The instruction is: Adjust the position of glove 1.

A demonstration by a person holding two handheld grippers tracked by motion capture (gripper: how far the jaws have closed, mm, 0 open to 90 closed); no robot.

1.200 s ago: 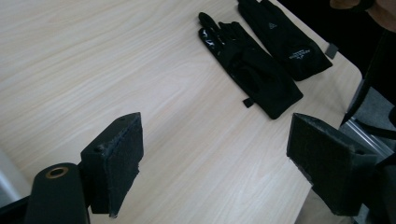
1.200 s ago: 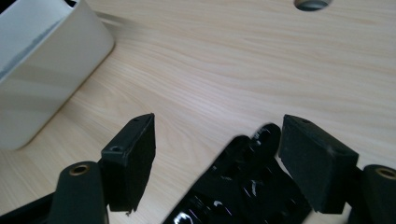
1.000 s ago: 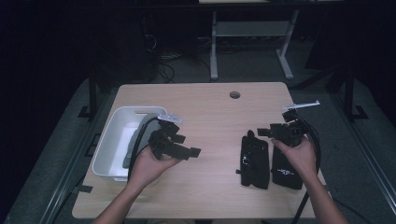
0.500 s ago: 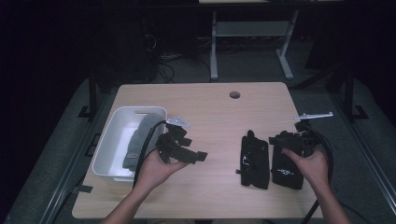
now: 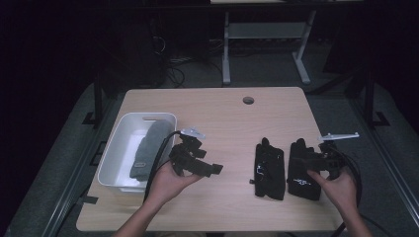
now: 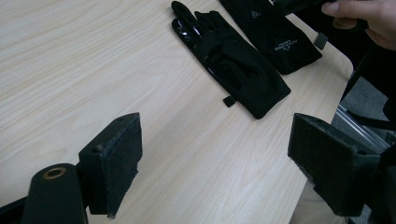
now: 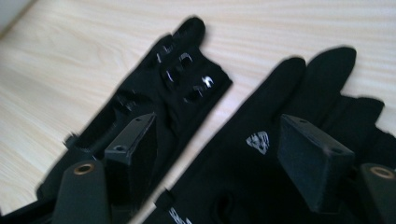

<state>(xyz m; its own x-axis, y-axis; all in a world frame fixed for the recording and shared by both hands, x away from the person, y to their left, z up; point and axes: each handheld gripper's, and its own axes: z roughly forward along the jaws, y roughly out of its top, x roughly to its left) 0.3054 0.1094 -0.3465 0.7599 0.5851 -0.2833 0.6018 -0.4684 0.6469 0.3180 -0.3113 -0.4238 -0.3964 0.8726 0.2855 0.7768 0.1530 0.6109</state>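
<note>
Two black gloves lie side by side on the right of the wooden table (image 5: 217,113): a palm-up glove (image 5: 269,170) with shiny grip dots (image 7: 163,93), and to its right a glove with a small white logo (image 5: 302,174) (image 7: 258,140). My right gripper (image 5: 305,159) (image 7: 219,135) hangs low over the logo glove, open. Its jaws have just been closing slightly, straddling the fabric without pressing it. My left gripper (image 5: 212,169) (image 6: 219,154) is held above the table's middle, open and empty, pointing at the gloves (image 6: 233,60).
A white bin (image 5: 114,155) stands at the table's left with a grey cloth item (image 5: 148,148) inside. A cable hole (image 5: 248,100) sits at the far edge. The right hand (image 6: 364,18) and the logo glove (image 6: 273,35) appear in the left gripper view.
My right gripper has come down and toward the person, ending low over the logo glove. The left gripper has barely shifted.
</note>
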